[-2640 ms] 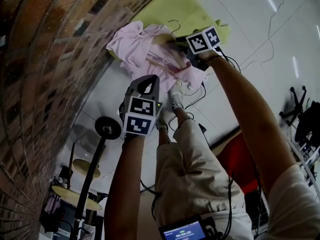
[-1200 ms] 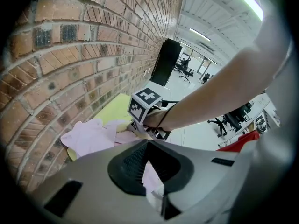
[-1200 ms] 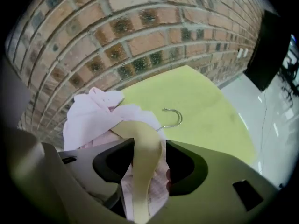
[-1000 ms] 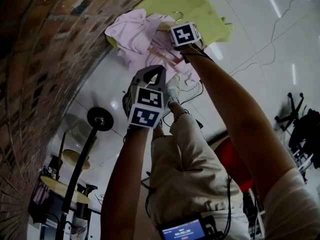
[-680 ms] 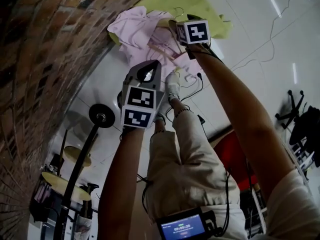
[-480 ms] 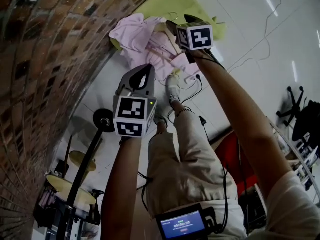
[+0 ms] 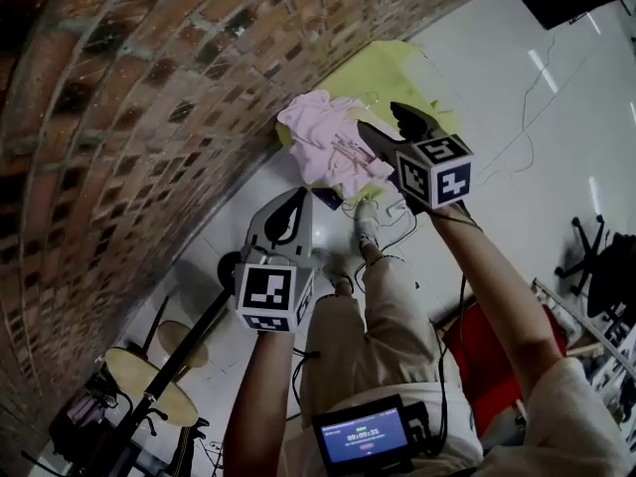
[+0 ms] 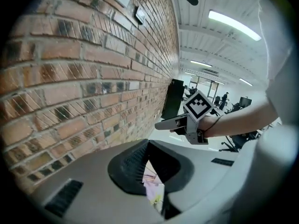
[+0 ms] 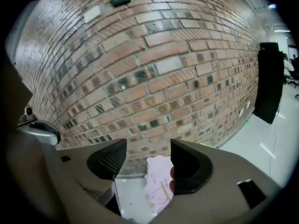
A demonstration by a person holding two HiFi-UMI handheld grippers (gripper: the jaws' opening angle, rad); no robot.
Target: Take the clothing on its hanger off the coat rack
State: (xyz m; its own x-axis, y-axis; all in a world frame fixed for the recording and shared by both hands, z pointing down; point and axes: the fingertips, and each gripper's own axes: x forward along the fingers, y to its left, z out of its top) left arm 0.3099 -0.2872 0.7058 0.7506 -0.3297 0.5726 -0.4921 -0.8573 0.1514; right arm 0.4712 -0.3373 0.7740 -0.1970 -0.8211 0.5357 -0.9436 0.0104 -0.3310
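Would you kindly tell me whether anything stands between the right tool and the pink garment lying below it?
Nothing visible does. The right tool, jaws apart, hangs over the pink garment, which lies at the yellow sheet's edge beside the brick wall; only open air separates them.

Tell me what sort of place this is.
Probably an open-plan office or lab: a long brick wall, a glossy white floor, ceiling strip lights and an office chair in the background.
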